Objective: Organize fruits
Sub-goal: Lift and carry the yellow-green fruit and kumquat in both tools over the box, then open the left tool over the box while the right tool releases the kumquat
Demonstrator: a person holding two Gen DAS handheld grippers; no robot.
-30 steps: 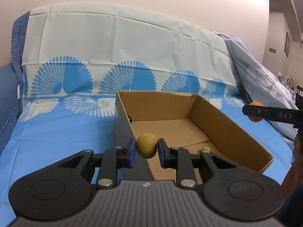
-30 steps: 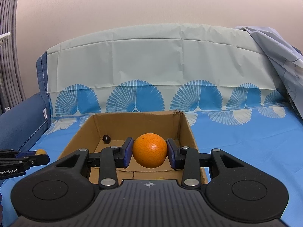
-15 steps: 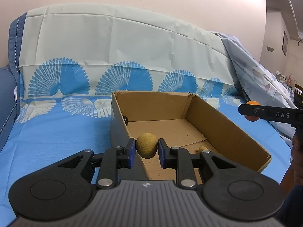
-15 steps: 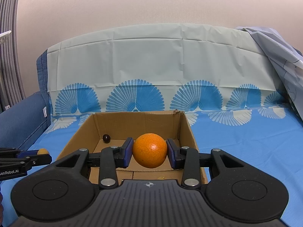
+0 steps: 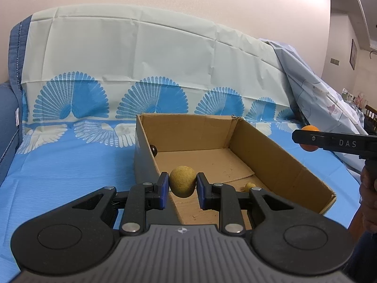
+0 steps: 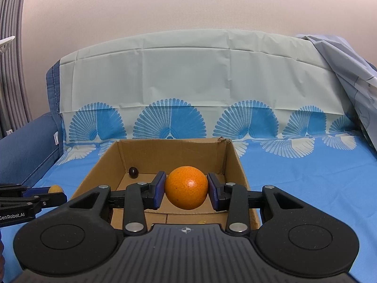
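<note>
Orange (image 6: 186, 187) clamped between right fingers (image 6: 158, 188)

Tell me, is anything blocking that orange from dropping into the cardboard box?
Nothing visible does. The orange, clamped in the right tongs, hangs near the open box; only a small dark fruit sits in its far corner.
</note>
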